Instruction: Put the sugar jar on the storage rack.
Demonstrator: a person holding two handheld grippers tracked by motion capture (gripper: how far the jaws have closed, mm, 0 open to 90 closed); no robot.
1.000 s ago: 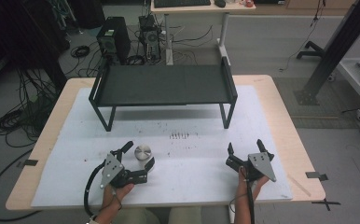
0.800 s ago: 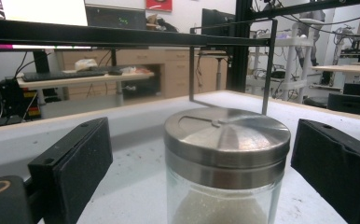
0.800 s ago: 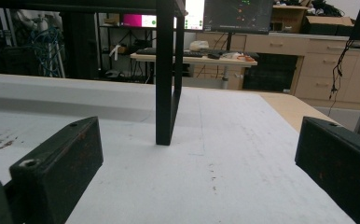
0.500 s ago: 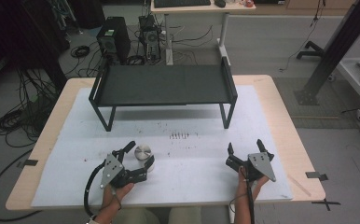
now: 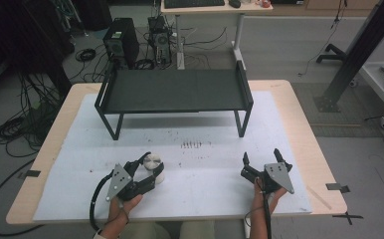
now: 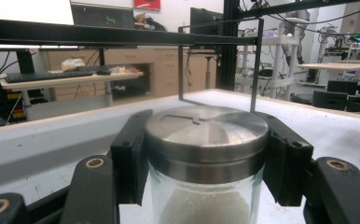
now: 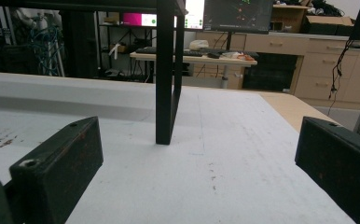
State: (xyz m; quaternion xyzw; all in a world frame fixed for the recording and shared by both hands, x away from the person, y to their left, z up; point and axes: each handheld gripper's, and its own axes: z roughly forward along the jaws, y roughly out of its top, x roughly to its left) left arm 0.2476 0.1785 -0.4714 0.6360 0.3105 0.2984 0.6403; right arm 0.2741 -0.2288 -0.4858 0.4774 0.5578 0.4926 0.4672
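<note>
Left gripper's got the jar

The left gripper [image 5: 151, 170] has just been closing; its fingers [image 6: 130, 156] now clamp both sides of the jar [image 6: 206, 154], which stands upright between them on the bench [image 5: 205, 164]. The right gripper [image 5: 260, 160] fingers gape wide, holding nothing.

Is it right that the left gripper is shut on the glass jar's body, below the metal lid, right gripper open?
Not quite. The left gripper view shows the left gripper shut on the jar at its metal lid, not the glass below. The right gripper is open, as stated.
</note>
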